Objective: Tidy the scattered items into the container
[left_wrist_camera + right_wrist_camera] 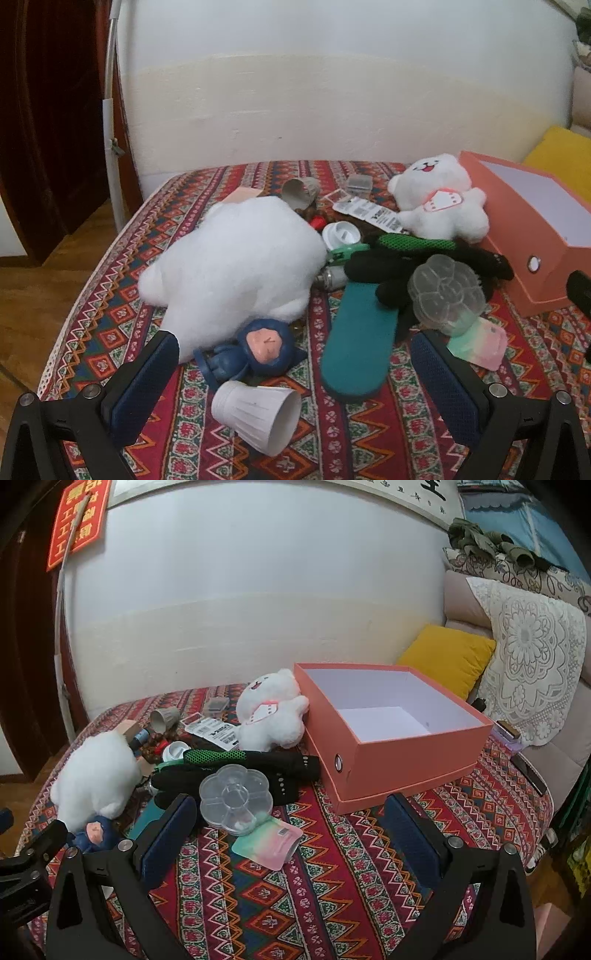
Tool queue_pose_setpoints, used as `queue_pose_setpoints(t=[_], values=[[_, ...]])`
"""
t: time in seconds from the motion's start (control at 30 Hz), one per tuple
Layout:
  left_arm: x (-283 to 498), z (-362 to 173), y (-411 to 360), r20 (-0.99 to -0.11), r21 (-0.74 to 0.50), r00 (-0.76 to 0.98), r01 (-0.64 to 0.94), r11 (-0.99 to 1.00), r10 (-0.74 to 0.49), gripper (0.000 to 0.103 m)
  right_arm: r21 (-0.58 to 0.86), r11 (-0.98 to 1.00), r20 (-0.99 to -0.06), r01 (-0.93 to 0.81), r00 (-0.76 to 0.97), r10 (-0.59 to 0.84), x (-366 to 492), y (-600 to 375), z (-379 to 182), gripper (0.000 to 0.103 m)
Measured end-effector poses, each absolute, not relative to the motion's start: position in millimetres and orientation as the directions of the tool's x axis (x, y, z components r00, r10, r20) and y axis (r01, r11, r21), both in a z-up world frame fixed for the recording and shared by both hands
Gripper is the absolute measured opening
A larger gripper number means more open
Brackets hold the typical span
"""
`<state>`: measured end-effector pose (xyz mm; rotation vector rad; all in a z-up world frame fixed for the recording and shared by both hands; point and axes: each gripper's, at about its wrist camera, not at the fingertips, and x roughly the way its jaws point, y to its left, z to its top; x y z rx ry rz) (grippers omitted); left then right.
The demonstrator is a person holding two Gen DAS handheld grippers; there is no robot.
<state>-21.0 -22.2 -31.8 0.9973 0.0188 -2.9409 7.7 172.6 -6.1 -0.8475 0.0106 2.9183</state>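
Observation:
An open orange box [402, 753] stands on the patterned table, empty inside; it also shows at the right of the left wrist view [524, 240]. Scattered left of it lie a white bear plush [273, 712] [439, 199], a clear flower-shaped case [236, 794] [445, 291], a pastel pouch [269, 842], black-green gloves [243, 764], a white stuffing lump [236, 266] [96, 775], a blue figurine [255, 350], a white paper cup [258, 417] and a teal insole [358, 347]. My left gripper [295, 391] is open above the cup and figurine. My right gripper [291, 834] is open near the pouch.
A grey cup [301, 190], a white jar [341, 234], printed labels [373, 212] and small clutter lie behind the pile. A yellow cushion [447, 657] and a lace-covered sofa [532, 664] stand right of the table. The wall [258, 590] runs behind.

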Motion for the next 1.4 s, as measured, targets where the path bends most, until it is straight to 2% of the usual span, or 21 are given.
queue_pose_setpoints(t=[0.53, 1.4], values=[[-40.7, -48.5, -39.1, -0.647, -0.033, -0.762, 0.027, -0.999, 0.001, 0.103, -0.052, -0.997, -0.626, -0.061, -0.776, 0.08, -24.4, 155.0, -42.2, 0.103], [-46.9, -56.0, -42.1, -0.665, -0.018, -0.747, 0.024, -1.0, -0.006, 0.103, -0.058, -0.998, -0.662, -0.036, -0.747, 0.065, -32.4, 152.7, -54.8, 0.103]])
